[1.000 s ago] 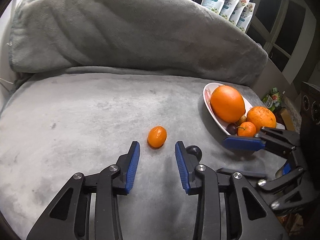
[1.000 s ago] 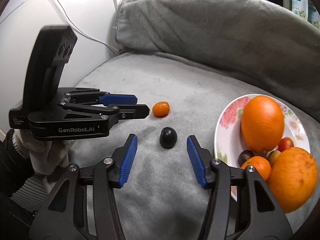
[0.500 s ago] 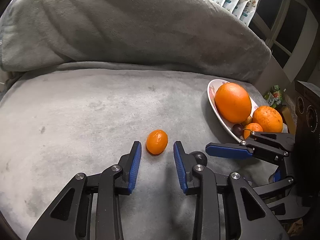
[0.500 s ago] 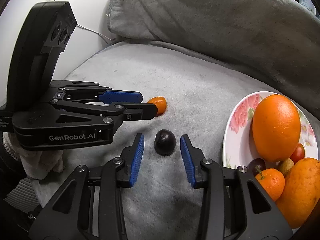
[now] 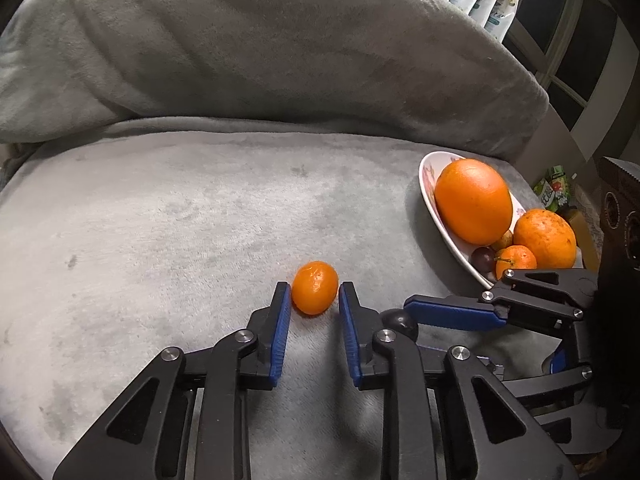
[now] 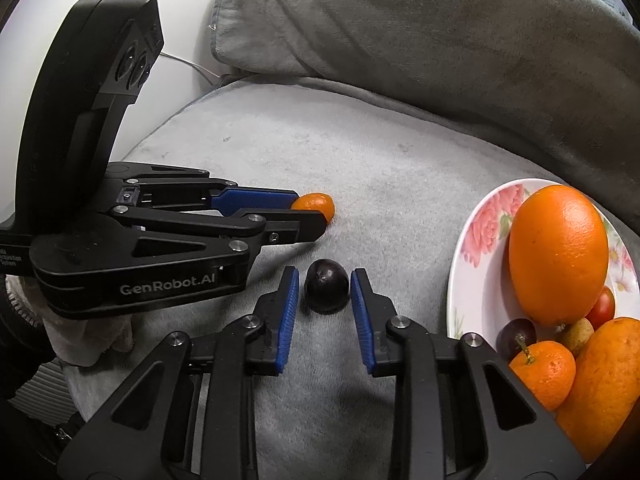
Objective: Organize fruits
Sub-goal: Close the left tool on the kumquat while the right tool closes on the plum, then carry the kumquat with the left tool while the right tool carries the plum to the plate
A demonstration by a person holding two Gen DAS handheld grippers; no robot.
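Both grippers have just clamped: the left gripper point(image 5: 311, 292) on the kumquat point(image 5: 314, 287), the right gripper point(image 6: 324, 280) closing on the dark grape point(image 6: 326, 285), ready for the plate point(image 6: 466, 264).

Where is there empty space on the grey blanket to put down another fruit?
The wide bare stretch of grey fleece blanket, between the bunched-up grey fold behind and the small orange kumquat, is free. The white flowered plate is crowded with oranges and small fruits. The near middle is tight: both claws sit there, around the kumquat and the dark round plum.
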